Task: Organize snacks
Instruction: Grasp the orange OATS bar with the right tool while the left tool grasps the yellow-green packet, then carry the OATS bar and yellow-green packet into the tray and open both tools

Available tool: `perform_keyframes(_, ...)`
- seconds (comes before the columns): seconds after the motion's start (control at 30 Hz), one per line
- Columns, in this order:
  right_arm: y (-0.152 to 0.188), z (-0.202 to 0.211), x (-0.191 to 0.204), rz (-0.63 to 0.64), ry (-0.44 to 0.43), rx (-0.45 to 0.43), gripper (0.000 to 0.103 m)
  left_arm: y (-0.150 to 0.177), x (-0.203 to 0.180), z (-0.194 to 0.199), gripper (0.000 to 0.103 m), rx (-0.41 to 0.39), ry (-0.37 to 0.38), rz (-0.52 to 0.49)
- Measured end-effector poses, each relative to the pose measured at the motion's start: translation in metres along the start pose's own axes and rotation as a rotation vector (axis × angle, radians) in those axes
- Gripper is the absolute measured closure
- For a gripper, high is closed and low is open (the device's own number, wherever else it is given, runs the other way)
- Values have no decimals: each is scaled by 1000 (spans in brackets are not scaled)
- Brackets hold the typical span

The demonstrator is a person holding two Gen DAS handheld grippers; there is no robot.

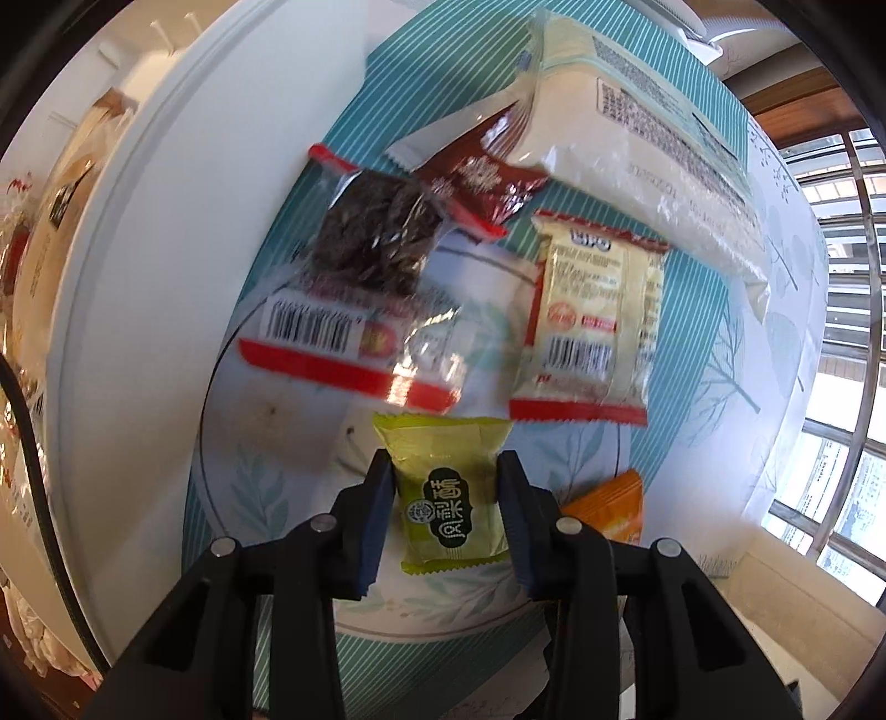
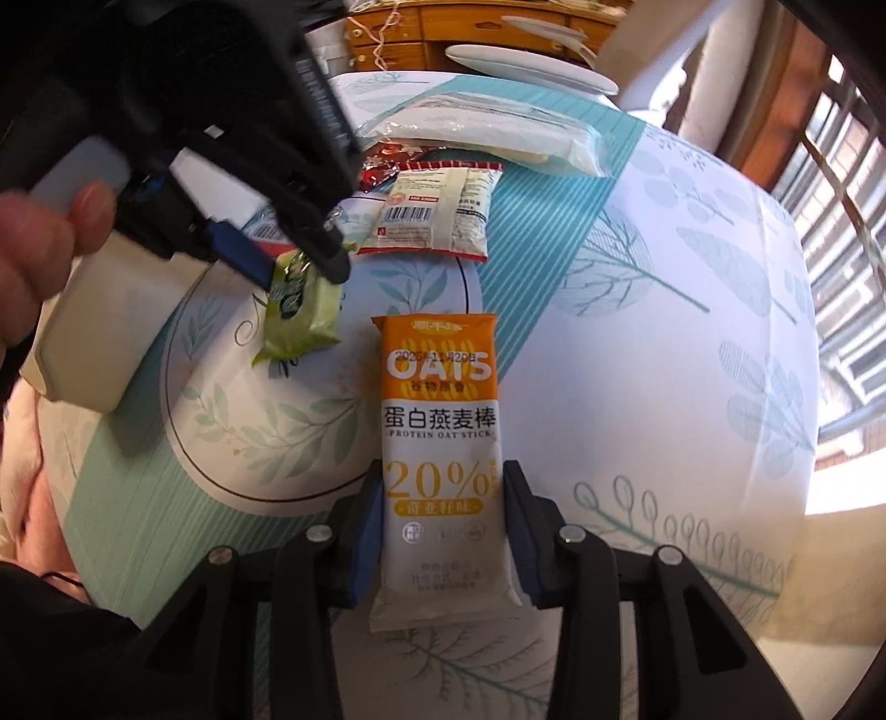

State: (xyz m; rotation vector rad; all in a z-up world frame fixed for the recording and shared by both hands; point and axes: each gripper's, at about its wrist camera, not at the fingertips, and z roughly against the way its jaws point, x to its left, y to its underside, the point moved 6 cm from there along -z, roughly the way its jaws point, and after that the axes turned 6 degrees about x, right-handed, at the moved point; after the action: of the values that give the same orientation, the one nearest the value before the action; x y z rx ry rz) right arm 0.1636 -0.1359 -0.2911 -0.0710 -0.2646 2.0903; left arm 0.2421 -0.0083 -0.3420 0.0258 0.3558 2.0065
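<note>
Two snacks gripped: left gripper point(image 1: 446, 520) fingers clamped on green pack point(image 1: 449, 498), right gripper point(image 2: 443, 537) fingers on oat bar point(image 2: 440, 443). Four packs unsorted mid-tabletop point(image 2: 664, 343); early stage.

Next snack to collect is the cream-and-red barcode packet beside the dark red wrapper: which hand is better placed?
Neither is free. The left gripper clamps the green packet, the right gripper the oat bar. Once emptied, probably left: it sits nearer the cream-and-red packet.

Daylight floods barred windows point(image 2: 847, 183) beside a leaf-print tablecloth point(image 2: 664, 332); behind, seemingly, a wooden cabinet point(image 2: 443, 33).
</note>
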Motion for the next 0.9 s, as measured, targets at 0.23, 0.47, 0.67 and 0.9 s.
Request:
perform_keyframes(0.23, 2, 8, 0, -135, -84, 16, 63, 30, 9, 10, 68, 10, 11, -58)
perform_keyframes(0.47, 5, 29, 10, -229, -111, -3, 63, 61, 12, 30, 68, -1, 13, -141)
perform_keyframes(0.67, 3, 49, 21, -273, -113, -37, 63, 80, 15, 59, 68, -48, 18, -233)
perform_keyframes(0.9, -7, 75, 39, -305, -96, -96, 63, 80, 17, 108, 68, -112, 14, -356)
